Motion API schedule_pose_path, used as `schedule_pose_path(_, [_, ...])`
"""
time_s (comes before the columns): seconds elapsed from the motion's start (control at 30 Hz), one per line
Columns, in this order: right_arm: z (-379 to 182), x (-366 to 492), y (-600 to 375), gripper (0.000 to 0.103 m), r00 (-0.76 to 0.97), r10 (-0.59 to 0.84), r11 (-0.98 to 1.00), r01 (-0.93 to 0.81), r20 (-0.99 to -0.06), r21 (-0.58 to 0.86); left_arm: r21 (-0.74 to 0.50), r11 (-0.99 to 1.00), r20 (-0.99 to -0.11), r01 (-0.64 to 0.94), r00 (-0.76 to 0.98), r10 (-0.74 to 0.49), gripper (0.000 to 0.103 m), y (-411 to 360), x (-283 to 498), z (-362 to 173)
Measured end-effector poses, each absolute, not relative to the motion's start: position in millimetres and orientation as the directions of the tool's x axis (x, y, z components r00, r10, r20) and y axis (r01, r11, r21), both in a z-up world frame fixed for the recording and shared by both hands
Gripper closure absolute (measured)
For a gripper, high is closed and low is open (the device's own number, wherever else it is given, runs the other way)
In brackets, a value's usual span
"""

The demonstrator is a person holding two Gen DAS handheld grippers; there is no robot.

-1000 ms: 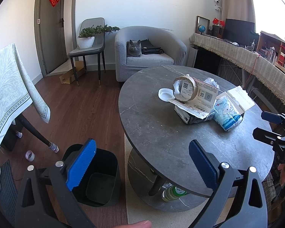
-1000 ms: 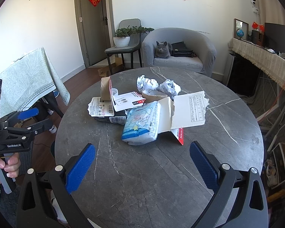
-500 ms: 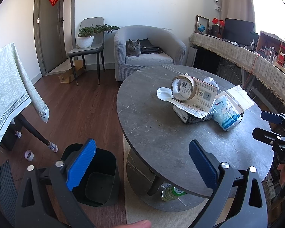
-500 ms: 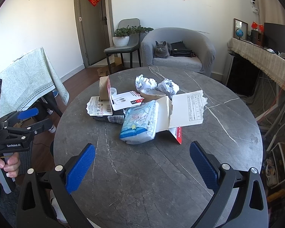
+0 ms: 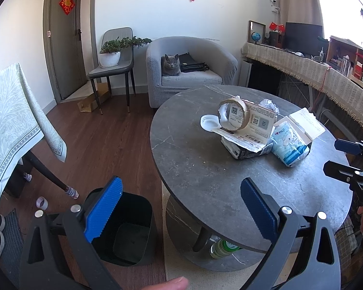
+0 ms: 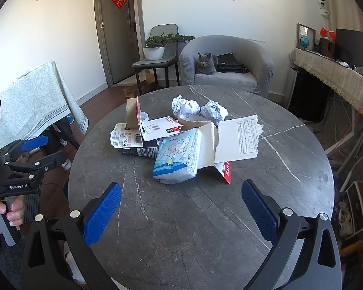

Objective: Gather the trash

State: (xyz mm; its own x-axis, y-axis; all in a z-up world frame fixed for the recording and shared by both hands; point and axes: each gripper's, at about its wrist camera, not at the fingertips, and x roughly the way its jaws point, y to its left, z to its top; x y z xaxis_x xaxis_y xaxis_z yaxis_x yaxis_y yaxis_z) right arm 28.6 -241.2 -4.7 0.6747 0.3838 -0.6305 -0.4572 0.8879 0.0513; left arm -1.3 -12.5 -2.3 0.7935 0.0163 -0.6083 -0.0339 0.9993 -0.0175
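Note:
A pile of trash lies mid-table on the round grey table (image 6: pixel 181 217): a blue-white tissue pack (image 6: pixel 177 155), torn white cardboard (image 6: pixel 237 140), printed packaging (image 6: pixel 142 133), two crumpled paper balls (image 6: pixel 214 112) and a tape roll (image 5: pixel 232 117). A black bin (image 5: pixel 130 229) stands on the floor left of the table. My left gripper (image 5: pixel 181 207) is open and empty, over the bin and table edge. My right gripper (image 6: pixel 181 210) is open and empty above the table's near side, short of the tissue pack (image 5: pixel 289 145).
A grey armchair (image 6: pixel 230 65) with a cat (image 6: pixel 205 60) stands behind the table. A chair with a potted plant (image 5: pixel 111 55) is by the door. A cloth-draped table (image 5: pixel 9 111) stands left. A bottle (image 5: pixel 221 247) lies under the round table. A fringed counter (image 5: pixel 314 72) runs along the right.
The left view has shifted slightly, with the table and trash drifting left and lower in frame. Both grippers stay open and empty.

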Motion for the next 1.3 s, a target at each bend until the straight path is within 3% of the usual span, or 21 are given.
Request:
schedule_pose_path(0.37, [0.9,28.6,-239.6,0.003,0.681,0.385,0.890,-0.452,-0.623,0.057,-0.037,0.999,-0.583,-0.013,0.812,-0.010,0.003,-11.7,-2.3,4.1])
schedule_pose_path(0.5, [4.2,27.7,-242.1,0.003,0.686,0.386,0.892,-0.448,-0.616,0.061,0.024,1.000,-0.606,-0.018,0.795,0.029,0.003,-18.4,1.4,5.3])
schedule_pose_path(0.6, [6.3,27.8,-245.1,0.003,0.682,0.395,0.889,-0.452,-0.616,0.070,-0.019,1.000,-0.586,0.005,0.810,-0.015,0.003,-15.7,1.5,16.2])
schedule_pose_path(0.93, [11.5,37.0,-269.0,0.003,0.700,0.393,0.910,-0.388,-0.596,0.144,0.010,0.997,-0.524,0.079,0.849,-0.061,0.003,-28.1,35.2,45.7])
schedule_pose_path(1.2, [4.6,51.8,-277.1,0.004,0.683,0.438,0.898,-0.368,-0.584,0.243,-0.119,0.974,-0.526,0.193,0.820,-0.227,0.004,-27.4,71.3,39.7])
schedule_pose_path(1.27, [4.5,55.9,-279.3,0.007,0.675,0.463,0.886,-0.372,-0.574,0.277,-0.150,0.965,-0.522,0.215,0.812,-0.261,0.007,-26.8,75.8,34.4])
schedule_pose_path(1.3, [4.2,58.9,-280.7,0.009,0.672,0.471,0.882,-0.371,-0.571,0.291,-0.155,0.961,-0.524,0.227,0.806,-0.275,0.015,-27.6,78.6,32.1])
